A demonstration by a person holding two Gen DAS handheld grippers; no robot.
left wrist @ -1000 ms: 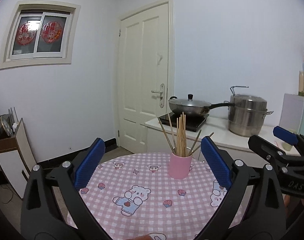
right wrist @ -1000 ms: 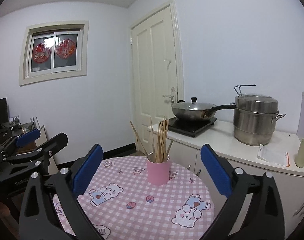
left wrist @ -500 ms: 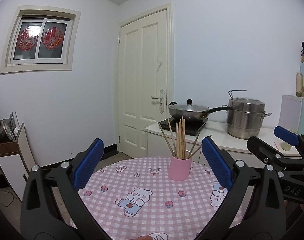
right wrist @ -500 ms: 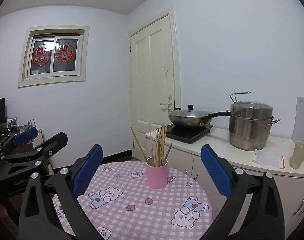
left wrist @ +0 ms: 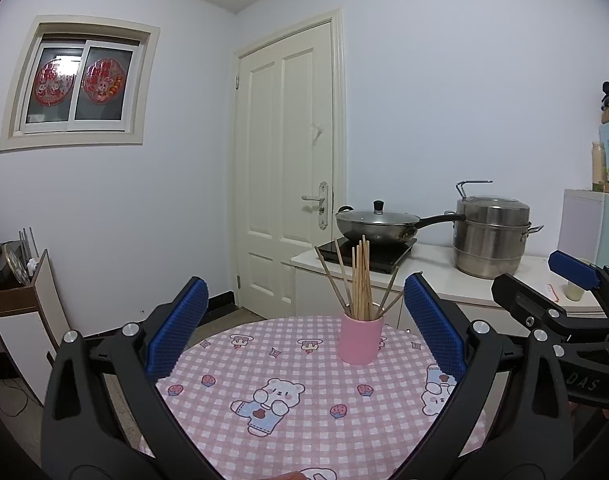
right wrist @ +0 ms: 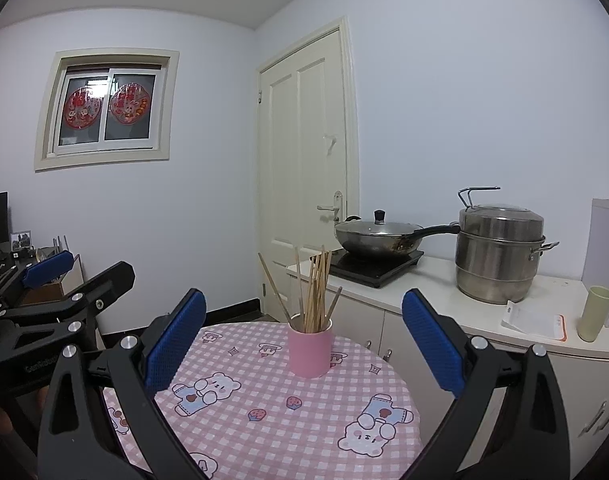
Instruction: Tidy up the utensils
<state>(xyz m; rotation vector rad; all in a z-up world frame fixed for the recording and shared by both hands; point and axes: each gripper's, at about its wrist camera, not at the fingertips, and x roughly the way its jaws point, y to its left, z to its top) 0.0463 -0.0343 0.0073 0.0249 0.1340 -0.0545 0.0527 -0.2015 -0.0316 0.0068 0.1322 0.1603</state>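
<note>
Round bench (left wrist: 304, 432) under a pink checked cloth with bear prints; its far rim is curving just behind the pink cup (left wrist: 360, 339), its right rim is running close to the white counter (right wrist: 444, 280). Open cloth is lying on all near sides of the cup, with nothing else resting on it.

The cup is standing upright toward the far side of the bench, holding a bundle of wooden chopsticks (left wrist: 360, 280); most are standing near vertical, a few are fanning out left and right over the rim.

Against a second ago: both cameras are sitting a little higher and tilted up, more ceiling is showing, and the cup is appearing lower in each view. Cup and sticks are unchanged in place.

Left gripper (left wrist: 304, 332) is hovering over the near cloth, jaws spread wide, blue pads flanking the cup from well short of it, touching nothing. Right gripper (right wrist: 304, 340) is doing the same from the right side, jaws equally wide and carrying nothing. Each gripper is showing at the edge of the other's view.
</note>
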